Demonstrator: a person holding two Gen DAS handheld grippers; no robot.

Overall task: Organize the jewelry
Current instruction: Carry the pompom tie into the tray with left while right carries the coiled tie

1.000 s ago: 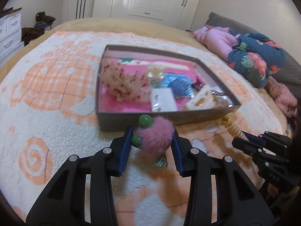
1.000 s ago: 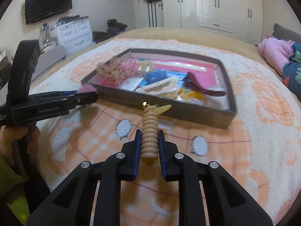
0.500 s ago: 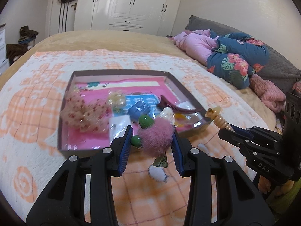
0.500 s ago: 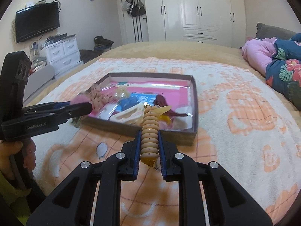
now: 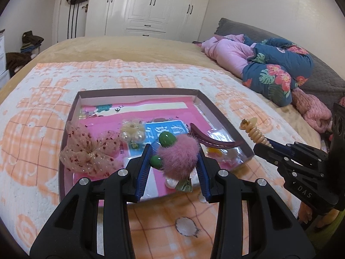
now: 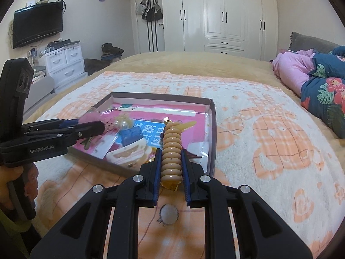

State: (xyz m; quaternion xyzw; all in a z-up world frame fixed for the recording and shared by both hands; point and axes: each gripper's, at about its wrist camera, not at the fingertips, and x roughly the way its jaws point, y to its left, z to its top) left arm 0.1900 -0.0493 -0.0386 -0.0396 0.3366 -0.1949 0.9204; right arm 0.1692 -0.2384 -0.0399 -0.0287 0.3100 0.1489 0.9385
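I have both grippers raised over the near edge of the box (image 5: 200,99), which sits on the blanket (image 5: 32,112) on the bed, so that each piece can go straight down into it with the others.

The left gripper (image 5: 173,161) carries the pompom clip (image 5: 179,158) over the box's near part, just in front of the lace bow (image 5: 90,151) and the pearl piece (image 5: 131,132) that already lie inside. I am holding it by the fluffy pink ball, I judge because that is the bulkiest part to catch; the two green beads (image 5: 167,140) stick out to the left and a small metal end hangs below. The jaws are about half closed, pressed against the fluff on both sides.

The right gripper (image 6: 171,164) carries the beige clip (image 6: 171,149) upright, its ribbed body running along the fingers and its tip pointing out over the box's right near corner. That lengthwise hold keeps it from swinging, in my view. Its jaws are nearly closed, tight on both flanks of the ribs.

A dark red clip (image 5: 213,141) and a white comb (image 6: 127,153) lie in the box below. Neither carried piece touches the box yet.
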